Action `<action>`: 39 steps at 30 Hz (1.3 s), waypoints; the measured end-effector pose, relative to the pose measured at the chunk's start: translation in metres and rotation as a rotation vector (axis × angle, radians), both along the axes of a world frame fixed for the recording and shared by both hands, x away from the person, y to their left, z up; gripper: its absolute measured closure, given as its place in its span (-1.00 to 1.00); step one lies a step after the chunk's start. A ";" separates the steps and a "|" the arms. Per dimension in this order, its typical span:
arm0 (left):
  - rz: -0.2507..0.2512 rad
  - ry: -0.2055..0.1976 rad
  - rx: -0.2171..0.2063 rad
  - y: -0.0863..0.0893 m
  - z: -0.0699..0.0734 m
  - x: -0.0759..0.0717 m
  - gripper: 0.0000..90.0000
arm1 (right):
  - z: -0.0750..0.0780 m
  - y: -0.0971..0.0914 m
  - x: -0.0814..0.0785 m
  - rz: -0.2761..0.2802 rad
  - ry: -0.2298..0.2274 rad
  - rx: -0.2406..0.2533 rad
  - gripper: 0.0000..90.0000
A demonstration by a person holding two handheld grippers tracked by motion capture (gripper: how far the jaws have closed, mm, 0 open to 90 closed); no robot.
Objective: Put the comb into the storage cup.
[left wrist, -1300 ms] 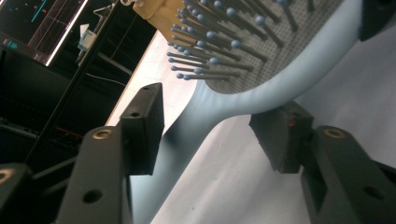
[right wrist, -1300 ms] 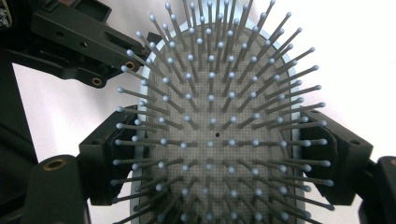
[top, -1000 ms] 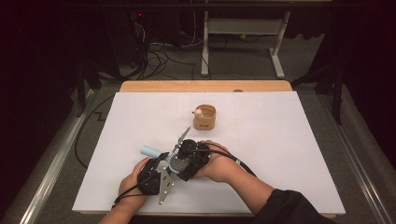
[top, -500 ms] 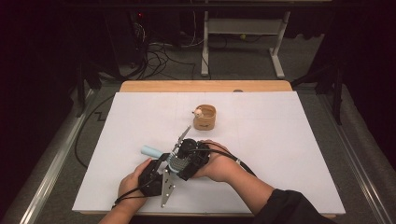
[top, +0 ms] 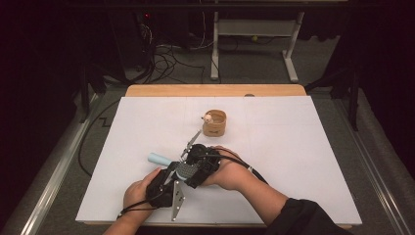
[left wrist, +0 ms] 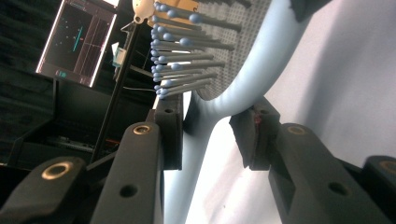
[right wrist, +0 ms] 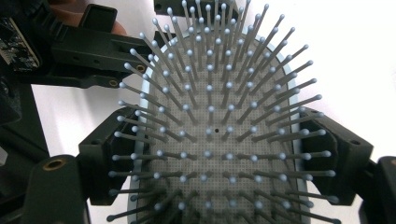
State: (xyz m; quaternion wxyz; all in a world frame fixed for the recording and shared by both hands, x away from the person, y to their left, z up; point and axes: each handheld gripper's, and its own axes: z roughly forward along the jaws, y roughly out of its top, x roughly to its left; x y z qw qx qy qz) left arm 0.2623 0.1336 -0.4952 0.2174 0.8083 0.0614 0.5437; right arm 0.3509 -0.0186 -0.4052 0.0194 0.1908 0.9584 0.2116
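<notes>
Right tongs (right wrist: 208,158) clamp the pale blue hairbrush (right wrist: 210,116) by the sides of its head, bristles up, low over the white counter (top: 303,161). Left tongs (left wrist: 212,135) have just been closing around the brush's neck, with a gap showing, not yet gripping. I'd say a handover is half done; the wooden cup (top: 215,122) waits beyond.

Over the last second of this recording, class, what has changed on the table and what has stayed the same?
The left gripper has just been closing its jaws around the light blue hairbrush at its neck; a small gap is left at one pad. The right gripper holds the brush head as before. Both hands, the wooden cup and the white sheet stayed put.
</notes>
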 end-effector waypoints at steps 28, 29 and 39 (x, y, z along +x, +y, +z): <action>0.008 -0.022 0.038 0.000 0.000 -0.001 0.70 | 0.010 -0.005 0.003 -0.017 0.013 0.074 -0.57; 0.009 -0.022 0.037 0.000 0.000 -0.001 0.71 | 0.010 -0.005 0.004 -0.019 0.015 0.075 -0.57; 0.011 -0.031 0.035 0.000 0.000 -0.002 0.72 | 0.013 -0.008 0.003 -0.009 0.015 0.083 -0.64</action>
